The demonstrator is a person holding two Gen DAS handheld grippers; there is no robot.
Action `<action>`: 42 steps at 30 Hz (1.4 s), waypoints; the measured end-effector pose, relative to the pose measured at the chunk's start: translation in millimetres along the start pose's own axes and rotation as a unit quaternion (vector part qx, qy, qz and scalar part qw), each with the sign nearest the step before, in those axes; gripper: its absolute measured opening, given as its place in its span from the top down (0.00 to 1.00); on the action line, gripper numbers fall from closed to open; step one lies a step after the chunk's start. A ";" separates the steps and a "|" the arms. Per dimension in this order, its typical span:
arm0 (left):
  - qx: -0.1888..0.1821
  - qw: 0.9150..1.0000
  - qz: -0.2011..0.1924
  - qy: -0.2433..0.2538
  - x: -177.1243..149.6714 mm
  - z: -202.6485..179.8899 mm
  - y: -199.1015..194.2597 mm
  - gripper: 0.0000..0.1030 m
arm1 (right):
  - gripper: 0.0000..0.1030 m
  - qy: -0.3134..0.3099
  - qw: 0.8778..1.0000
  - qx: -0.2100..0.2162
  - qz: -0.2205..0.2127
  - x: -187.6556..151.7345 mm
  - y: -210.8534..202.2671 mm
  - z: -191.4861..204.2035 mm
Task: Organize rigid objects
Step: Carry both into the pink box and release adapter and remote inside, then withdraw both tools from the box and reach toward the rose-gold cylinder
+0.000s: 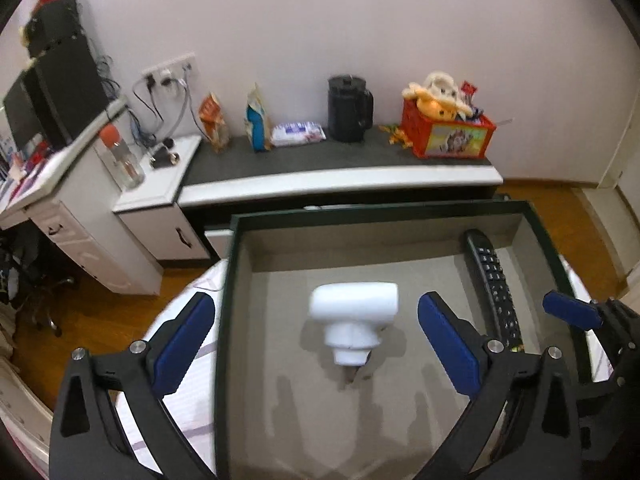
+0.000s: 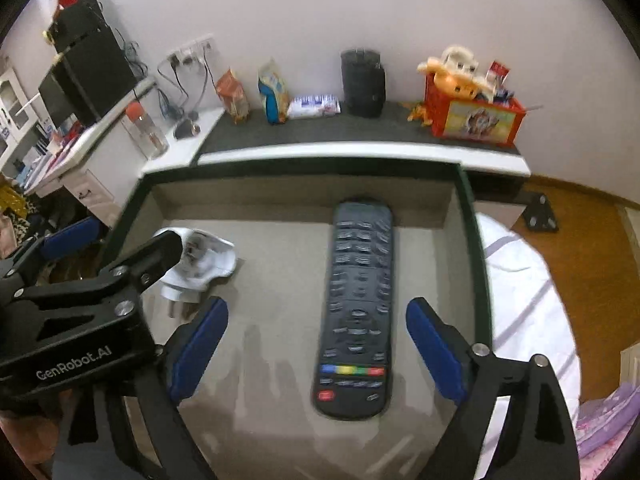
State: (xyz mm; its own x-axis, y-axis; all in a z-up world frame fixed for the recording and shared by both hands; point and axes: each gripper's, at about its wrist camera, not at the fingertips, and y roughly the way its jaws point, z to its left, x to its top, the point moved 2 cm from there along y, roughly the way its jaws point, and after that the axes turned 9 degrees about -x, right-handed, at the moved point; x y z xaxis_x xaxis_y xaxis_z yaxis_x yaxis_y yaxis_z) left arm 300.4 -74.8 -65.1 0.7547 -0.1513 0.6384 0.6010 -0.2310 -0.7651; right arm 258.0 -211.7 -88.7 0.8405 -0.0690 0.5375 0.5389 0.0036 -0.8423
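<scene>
While both lie loose, the box wall (image 2: 466, 200) flanks the remote (image 2: 356, 308), apart from the charger (image 1: 354, 322).

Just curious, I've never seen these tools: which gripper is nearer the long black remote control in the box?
The right gripper: its open blue pads straddle the long black remote control. The left gripper is beside it, open around the white plastic plug adapter.

White wall (image 1: 320, 20) — wooden floor (image 1: 100, 308)
</scene>
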 end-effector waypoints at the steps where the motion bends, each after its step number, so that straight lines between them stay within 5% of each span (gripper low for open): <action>1: -0.005 1.000 -0.013 -0.008 -1.8 2.5 -14.4 0.00 | 0.03 0.004 1.000 0.004 -0.004 -1.4 -6.4 -0.2; 9: -0.002 0.997 -0.077 -0.008 -28.9 2.3 -104.8 0.00 | 0.00 0.032 0.997 0.030 -0.067 -26.5 -84.0 -3.1; 25: 0.003 0.995 -0.103 -0.005 -133.2 -18.4 -226.6 0.00 | 0.00 0.055 0.988 0.009 -0.145 -122.3 -204.8 -21.2; 35: 0.004 0.995 -0.087 -0.042 -206.1 -8.0 -245.1 0.00 | 0.00 0.061 0.990 -0.016 -0.127 -202.0 -217.4 -29.8; 42: 0.000 0.997 -0.066 -0.044 -228.9 -12.9 -239.5 0.00 | 0.00 0.063 0.992 -0.017 -0.110 -216.7 -210.1 -32.7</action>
State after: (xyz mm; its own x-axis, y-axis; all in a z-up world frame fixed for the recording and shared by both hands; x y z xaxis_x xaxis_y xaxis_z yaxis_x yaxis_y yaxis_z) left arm -19.7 2.8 -26.9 0.6890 -0.0350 0.7239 0.6965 -0.2442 -0.6747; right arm -39.2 -230.1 -29.5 0.6880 -0.1888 0.7007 0.7042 -0.0593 -0.7075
